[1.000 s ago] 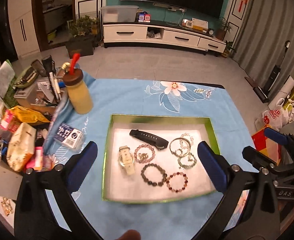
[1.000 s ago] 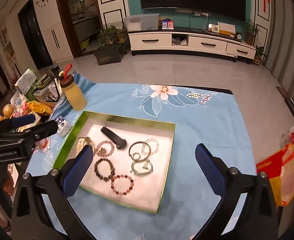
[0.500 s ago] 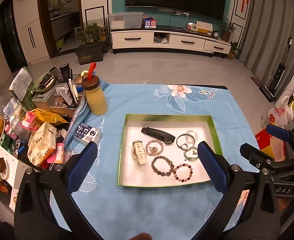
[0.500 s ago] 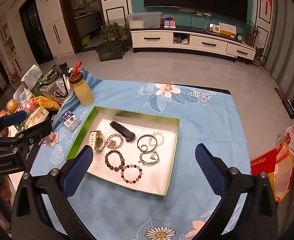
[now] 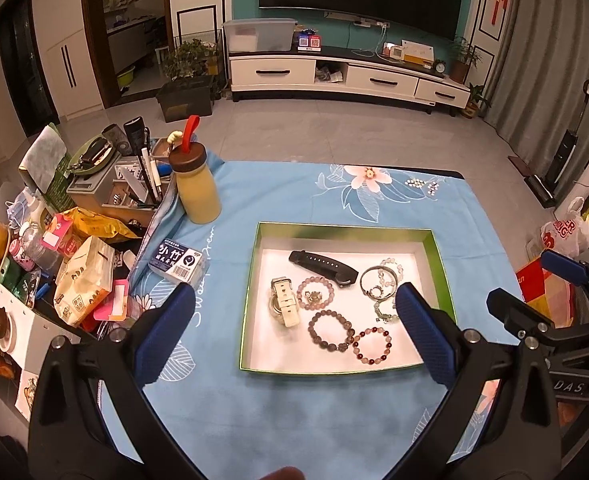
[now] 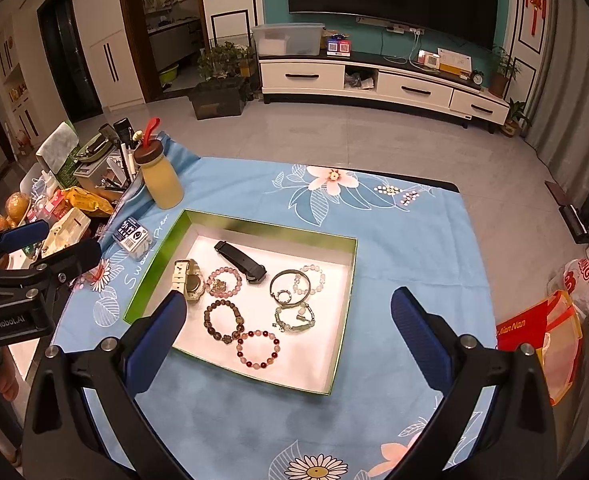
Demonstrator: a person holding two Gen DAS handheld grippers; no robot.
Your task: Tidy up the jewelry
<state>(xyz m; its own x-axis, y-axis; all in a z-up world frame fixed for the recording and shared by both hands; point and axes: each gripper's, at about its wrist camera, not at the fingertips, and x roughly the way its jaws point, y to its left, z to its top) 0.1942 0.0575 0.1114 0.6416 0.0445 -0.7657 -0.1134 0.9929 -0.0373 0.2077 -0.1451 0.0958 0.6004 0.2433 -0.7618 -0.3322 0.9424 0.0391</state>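
A green-rimmed tray (image 5: 346, 229) (image 6: 336, 344) with a white floor sits on the blue floral cloth. In it lie a white watch (image 5: 284, 306) (image 6: 188, 280), a black strap (image 5: 322, 266) (image 6: 240, 262), several bead bracelets such as a red one (image 5: 372, 346) (image 6: 258, 350) and a dark one (image 5: 330, 330) (image 6: 222, 322), and silver bangles (image 5: 378, 280) (image 6: 288, 286). My left gripper (image 5: 294, 312) and my right gripper (image 6: 288, 314) are both open and empty, held high above the tray's near side.
A yellow bottle with a brown lid (image 5: 196, 184) (image 6: 160, 178) stands at the cloth's left. A small printed box (image 5: 178, 260) (image 6: 132, 234) lies near it. Clutter of packets and tools (image 5: 74, 240) fills the left. A red bag (image 6: 534, 332) sits at the right.
Both grippers have pulled up and back from the tray, so it looks smaller and more of the cloth shows. The jewelry has not moved.
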